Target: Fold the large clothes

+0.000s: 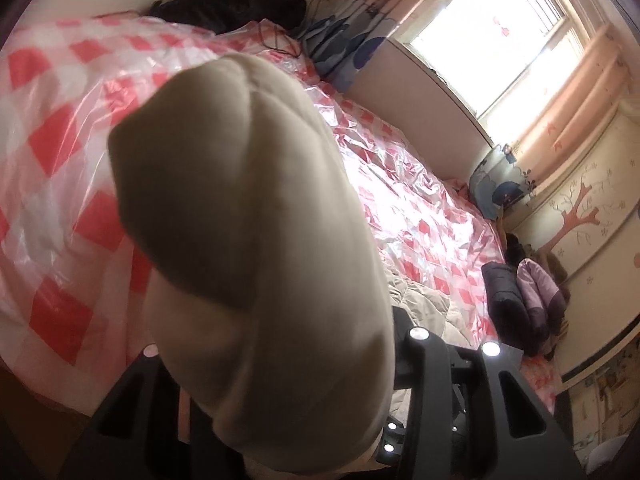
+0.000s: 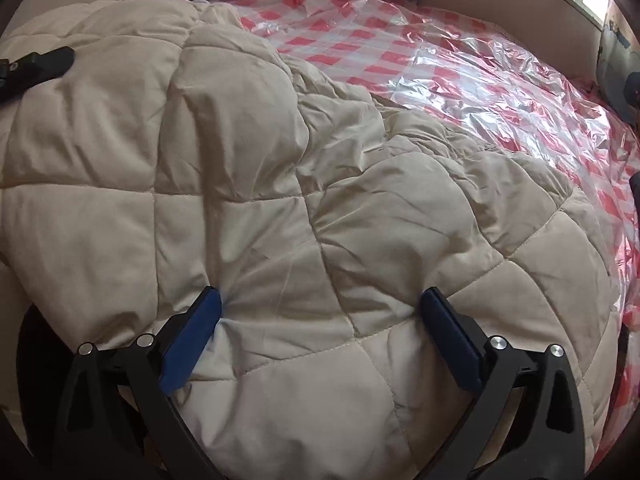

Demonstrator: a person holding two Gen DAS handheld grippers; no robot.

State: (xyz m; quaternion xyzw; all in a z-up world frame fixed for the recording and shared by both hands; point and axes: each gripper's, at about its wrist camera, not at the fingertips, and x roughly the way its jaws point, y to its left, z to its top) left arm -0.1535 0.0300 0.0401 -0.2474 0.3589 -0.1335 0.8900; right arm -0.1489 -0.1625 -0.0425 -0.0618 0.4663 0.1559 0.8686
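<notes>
The beige quilt (image 2: 280, 200) lies bunched on the bed, over the red-checked plastic sheet (image 2: 460, 64). One thick fold of it is lifted and fills the left wrist view (image 1: 248, 240).

Your left gripper (image 1: 280, 360) looks clamped on that fold: the quilt runs down between its arms. The fingertips are buried, so you can't confirm how deep the bite is.

Your right gripper (image 2: 320, 316) is wide open, blue pads (image 2: 200, 328) pressed into the quilt's near part, gripping nothing.

Risks, as I read them:
- Padded fabric is bulky and springy. A shallow left grip could slip out once you pull.
- If you close the right here, mid-panel, you'll likely pinch one layer and not an edge, and the fold comes out skewed.
- The plastic sheet looks slick and loose, so dragging the quilt may ruck it up or slide everything.

View differences: the right wrist shows the whole quilt layout and the left gripper's finger (image 2: 36, 64) resting on it at far left. The left wrist shows only its own fold, plus window (image 1: 500, 28) and pillows.
</notes>
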